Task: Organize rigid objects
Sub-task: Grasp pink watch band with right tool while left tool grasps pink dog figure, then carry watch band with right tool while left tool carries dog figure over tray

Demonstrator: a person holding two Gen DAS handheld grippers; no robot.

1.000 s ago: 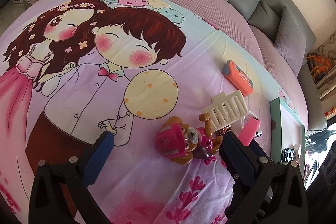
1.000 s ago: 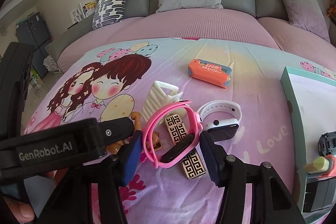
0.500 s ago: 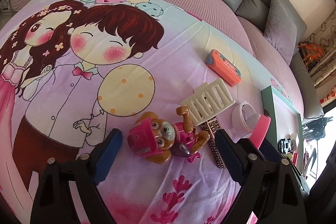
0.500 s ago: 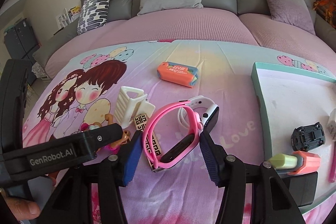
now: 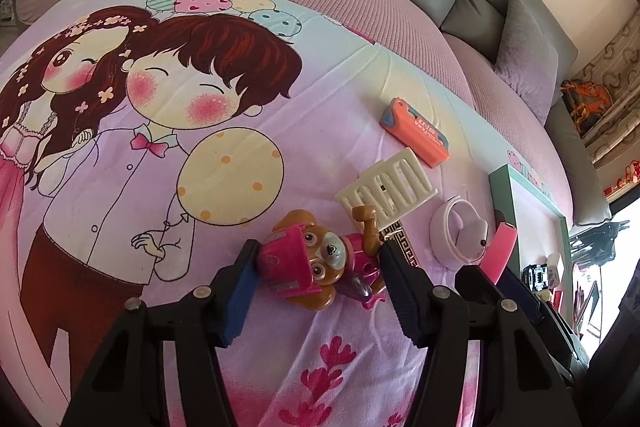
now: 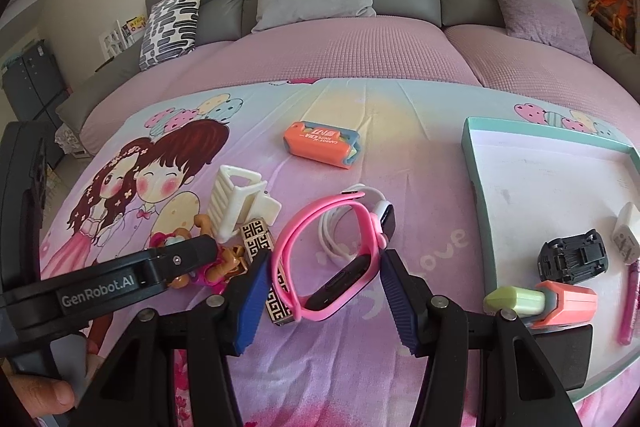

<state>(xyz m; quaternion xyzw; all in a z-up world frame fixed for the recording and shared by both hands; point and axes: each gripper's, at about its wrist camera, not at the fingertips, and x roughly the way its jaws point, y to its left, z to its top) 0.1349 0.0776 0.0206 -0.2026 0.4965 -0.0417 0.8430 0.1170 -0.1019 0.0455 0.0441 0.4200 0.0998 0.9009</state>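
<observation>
The left hand-held gripper has just been closing around the toy pup, which lies on the cartoon sheet of the bed. Its blue pads sit at the pup's two sides: the left pad is against the pink hat, the right one against the pink body, so it looks clamped on the toy, though contact on the right side is hard to judge. Just beyond the right finger lie a white clip and a patterned bar, the bar partly hidden behind that finger. Farther ahead and to the right lies an orange case.

The right hand-held gripper grips a pink watch: its loop stands on edge between the pads, the band pressed by both, the dark face down near the right pad. Right behind the pink loop lies a white watch on the sheet. The patterned bar lies beside the left finger, passing under the pink band, and the white clip is just ahead of it to the left. The orange case lies well ahead. To this gripper's right is a teal tray holding a black toy car, a green and coral piece, a white plug and a pink pen. At the left the other gripper's black arm reaches across, with the pup partly hidden beneath it, and a thumb shows at the lower edge.
</observation>
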